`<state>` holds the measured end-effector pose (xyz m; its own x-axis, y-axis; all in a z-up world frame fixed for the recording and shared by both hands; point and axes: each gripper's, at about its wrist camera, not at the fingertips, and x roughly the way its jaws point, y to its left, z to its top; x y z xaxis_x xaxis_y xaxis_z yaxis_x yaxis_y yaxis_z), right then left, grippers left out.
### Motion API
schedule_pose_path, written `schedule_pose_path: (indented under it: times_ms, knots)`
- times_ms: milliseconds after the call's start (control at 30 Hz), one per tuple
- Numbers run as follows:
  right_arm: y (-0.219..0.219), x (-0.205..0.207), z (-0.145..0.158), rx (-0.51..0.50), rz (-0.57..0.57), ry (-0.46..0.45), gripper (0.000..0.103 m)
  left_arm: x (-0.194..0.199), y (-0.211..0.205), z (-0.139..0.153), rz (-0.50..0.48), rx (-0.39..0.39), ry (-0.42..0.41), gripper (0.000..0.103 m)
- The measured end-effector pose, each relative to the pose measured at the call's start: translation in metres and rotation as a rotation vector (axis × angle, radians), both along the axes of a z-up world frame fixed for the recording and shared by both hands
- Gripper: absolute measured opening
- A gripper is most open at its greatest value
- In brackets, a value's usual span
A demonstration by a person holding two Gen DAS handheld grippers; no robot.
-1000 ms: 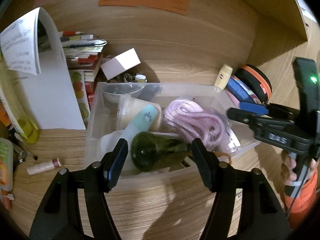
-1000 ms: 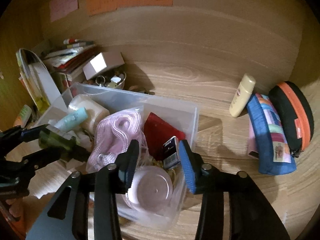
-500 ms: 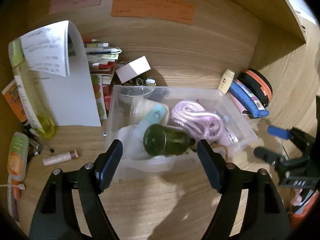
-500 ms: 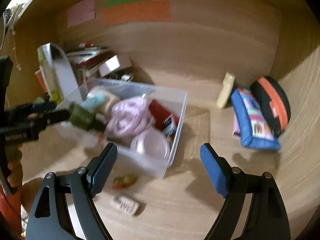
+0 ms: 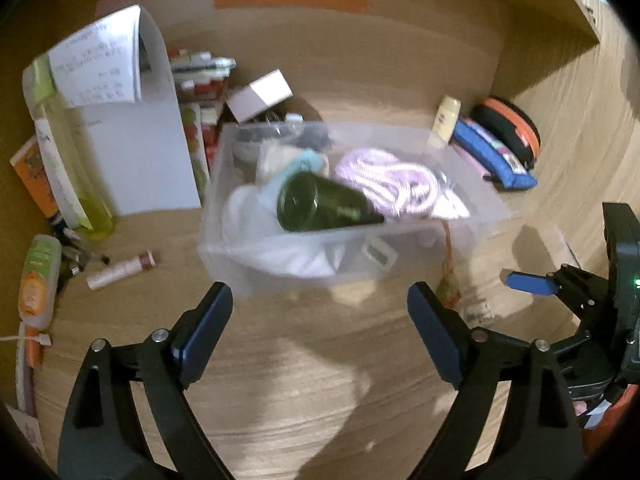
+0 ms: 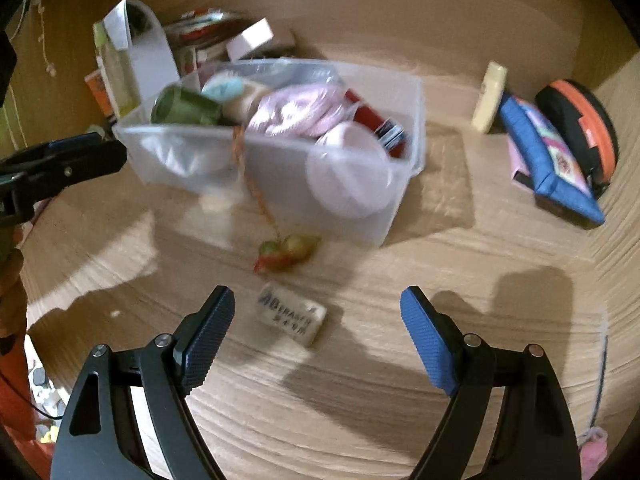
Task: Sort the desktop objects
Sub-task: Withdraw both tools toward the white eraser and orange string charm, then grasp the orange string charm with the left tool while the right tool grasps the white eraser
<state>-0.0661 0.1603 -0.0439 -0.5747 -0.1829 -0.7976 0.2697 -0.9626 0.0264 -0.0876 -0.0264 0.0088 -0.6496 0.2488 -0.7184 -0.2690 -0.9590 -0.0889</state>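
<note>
Both the left tool (image 5: 320, 320) and the right tool (image 6: 318, 320) hang spread and empty above the surface (image 6: 360, 400), the right apparently lined up on the eraser (image 6: 292, 316) lying outside the clear bin (image 6: 280, 168).

Bottle (image 5: 320, 204) in bin (image 5: 472, 200); eraser (image 6: 292, 314) before bin.

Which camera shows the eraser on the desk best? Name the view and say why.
The right wrist view. The eraser lies flat and unblocked on the wood, between the open fingers of the right hand-held gripper, its dark print visible. In the left wrist view only a blurred pale scrap shows near the right finger; it cannot be identified there.
</note>
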Motion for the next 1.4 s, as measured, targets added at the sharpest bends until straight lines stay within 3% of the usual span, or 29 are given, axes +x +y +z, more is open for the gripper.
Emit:
schedule_pose_path:
  times_ms: [167,300,433,1033,1233,1300,1367,1400]
  knots:
    - [-0.008,0.002,-0.009,0.011,0.021,-0.025,0.077,0.000,0.014,-0.014,-0.023,-0.018,-0.037,0.090]
    - [-0.010,0.005,-0.011,0.022,0.020,-0.025,0.060,-0.004,0.027,-0.019,-0.069,-0.008,-0.057,0.089]
    - [-0.013,0.010,-0.010,0.035,0.027,0.001,0.042,-0.009,0.045,-0.023,-0.115,-0.014,-0.080,0.081]
    - [0.055,0.017,0.011,-0.053,-0.088,0.047,0.042,-0.027,0.115,-0.047,-0.228,-0.082,-0.166,0.064]
    - [0.065,0.012,0.014,-0.087,-0.107,0.056,0.042,-0.027,0.129,-0.049,-0.225,-0.134,-0.138,0.046]
    - [0.067,0.010,0.014,-0.094,-0.109,0.054,0.042,-0.026,0.131,-0.050,-0.226,-0.145,-0.128,0.037]
    - [0.069,0.010,0.014,-0.105,-0.111,0.054,0.042,-0.025,0.131,-0.050,-0.229,-0.148,-0.127,0.020]
    - [0.070,0.010,0.015,-0.109,-0.110,0.055,0.042,-0.025,0.131,-0.050,-0.230,-0.150,-0.127,0.019]
